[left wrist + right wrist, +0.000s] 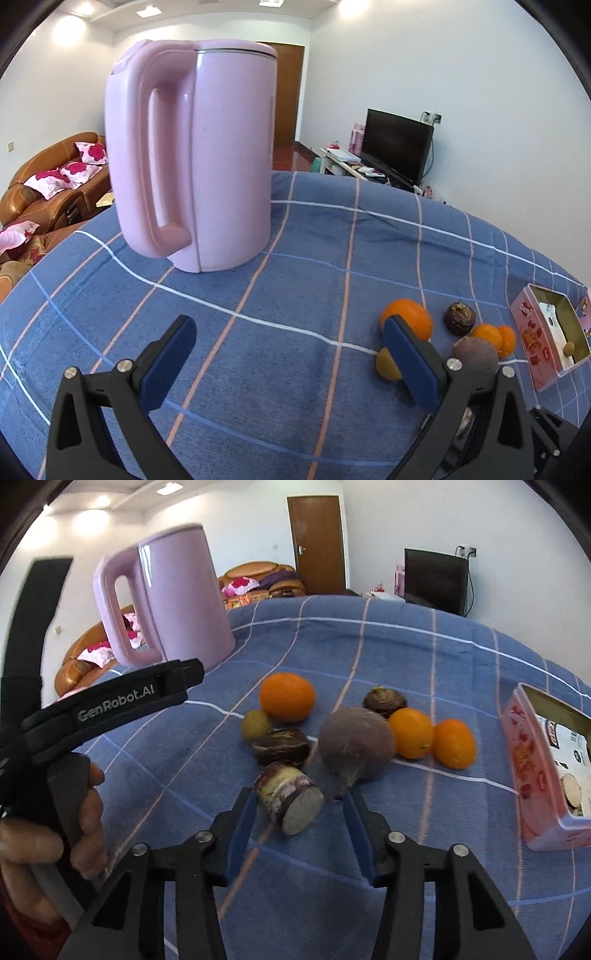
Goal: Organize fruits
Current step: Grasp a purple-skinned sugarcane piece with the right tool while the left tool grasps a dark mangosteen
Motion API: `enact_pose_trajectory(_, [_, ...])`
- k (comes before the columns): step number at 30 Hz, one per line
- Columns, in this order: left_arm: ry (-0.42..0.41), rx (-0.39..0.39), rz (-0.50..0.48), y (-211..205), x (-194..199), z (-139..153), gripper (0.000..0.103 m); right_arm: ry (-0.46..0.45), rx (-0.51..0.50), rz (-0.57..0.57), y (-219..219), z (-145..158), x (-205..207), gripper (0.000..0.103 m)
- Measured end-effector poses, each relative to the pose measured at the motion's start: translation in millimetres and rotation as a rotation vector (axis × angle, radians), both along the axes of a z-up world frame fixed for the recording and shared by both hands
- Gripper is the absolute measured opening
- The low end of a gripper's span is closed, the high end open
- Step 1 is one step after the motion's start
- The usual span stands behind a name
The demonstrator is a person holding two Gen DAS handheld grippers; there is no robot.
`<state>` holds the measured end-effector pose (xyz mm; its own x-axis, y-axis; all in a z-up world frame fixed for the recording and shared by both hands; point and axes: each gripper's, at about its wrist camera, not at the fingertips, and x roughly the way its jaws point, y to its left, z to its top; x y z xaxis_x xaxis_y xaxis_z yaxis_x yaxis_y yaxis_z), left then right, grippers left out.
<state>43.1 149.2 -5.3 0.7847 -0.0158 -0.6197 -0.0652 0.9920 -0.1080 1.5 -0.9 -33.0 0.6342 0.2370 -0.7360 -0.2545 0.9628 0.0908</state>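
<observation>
The cut sugarcane piece (289,800) is lying just ahead of the right gripper (300,825), nearer its left finger, a stubby cylinder with purple-streaked rind and a pale fibrous cut face turned toward the camera. The jaws are standing wide apart with nothing between them, so no grasp is happening yet.

Beyond it the other fruits are sitting loose in a cluster on the cloth: a dull, rough purple-brown round fruit (355,743), two dark glossy water-chestnut-like pieces (281,746) (385,700), a small olive-yellow fruit (255,723), a large pebbled orange (287,697) and two smaller smooth oranges (410,732) (454,743).

To the right of the jaws, the pink tin box (524,771) is standing open, already holding what may be a pale cut piece, though the view there is poor. So the sorting seems barely begun, with most fruit still waiting outside.

The left gripper (291,360) is hovering with jaws apart and empty over the blue checked cloth (295,280), the fruit cluster off past its right finger. A smooth pink plastic kettle (207,155) is standing ahead of it.
</observation>
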Motion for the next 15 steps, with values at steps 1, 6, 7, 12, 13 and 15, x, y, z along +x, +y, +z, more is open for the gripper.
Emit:
enact_pose_trajectory(1, [0.003, -0.004, -0.004, -1.0, -0.4, 0.0, 0.103, 0.012, 0.002, 0.005, 2.7, -1.8, 2.4, 0.051])
enact_pose_trajectory(6, [0.008, -0.021, -0.022, -2.7, 0.0, 0.2, 0.103, 0.057, 0.049, 0.004, 3.3, -7.9, 12.3, 0.047])
enact_pose_trajectory(7, [0.008, -0.019, -0.025, -3.2, 0.2, -0.1, 0.103, 0.056, 0.054, 0.004, 3.3, -7.2, 12.1, 0.046])
enact_pose_trajectory(12, [-0.001, -0.018, -0.034, -1.5, -1.3, -0.5, 0.102, 0.060, 0.095, 0.013, -2.4, -7.2, 11.4, 0.042])
enact_pose_trajectory(13, [-0.005, -0.026, -0.041, -0.8, -2.6, 0.3, 0.102, 0.052, 0.099, 0.013, -5.2, -5.8, 8.7, 0.042])
enact_pose_trajectory(15, [-0.013, -0.042, -0.057, -0.7, -4.2, 1.3, 0.099, 0.012, 0.105, 0.017, -12.9, 0.8, 1.0, 0.042])
